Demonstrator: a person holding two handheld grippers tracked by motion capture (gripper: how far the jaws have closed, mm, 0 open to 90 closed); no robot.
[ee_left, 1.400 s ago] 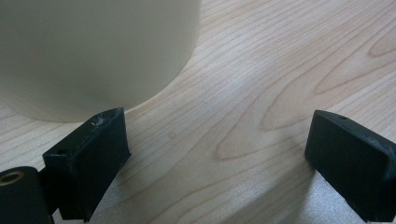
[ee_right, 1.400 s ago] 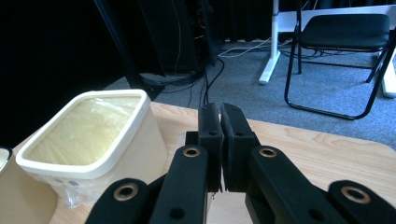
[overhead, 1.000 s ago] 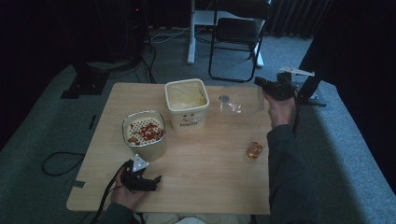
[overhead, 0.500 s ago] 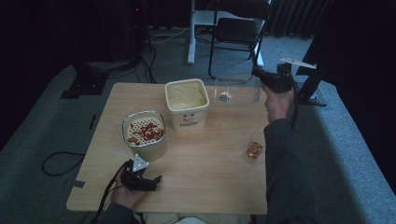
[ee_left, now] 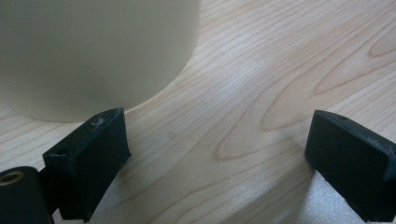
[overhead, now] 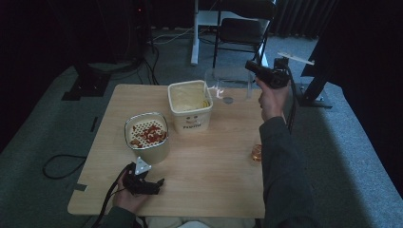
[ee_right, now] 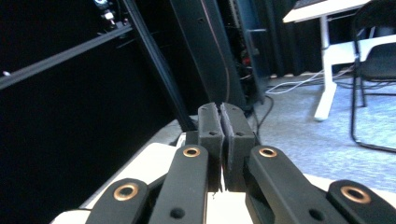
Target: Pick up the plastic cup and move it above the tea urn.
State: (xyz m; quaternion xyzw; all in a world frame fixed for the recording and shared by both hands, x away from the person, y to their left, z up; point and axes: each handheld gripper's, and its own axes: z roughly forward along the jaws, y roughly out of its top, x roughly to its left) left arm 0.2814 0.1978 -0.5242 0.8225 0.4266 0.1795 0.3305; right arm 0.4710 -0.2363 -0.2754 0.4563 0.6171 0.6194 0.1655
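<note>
Right claw [overhead: 251, 66], pinched on a clear lid [overhead: 228, 83], hangs beside the cream tub [overhead: 190, 105]; next probably lowering it on. Left claw [overhead: 159, 183] rests wide on the desk [overhead: 214, 175].

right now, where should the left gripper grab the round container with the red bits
Probably its side wall, coming level from the near side, where the open left gripper lies. The round container stands upright with loose bits on top, so tilting risks spills.
</note>
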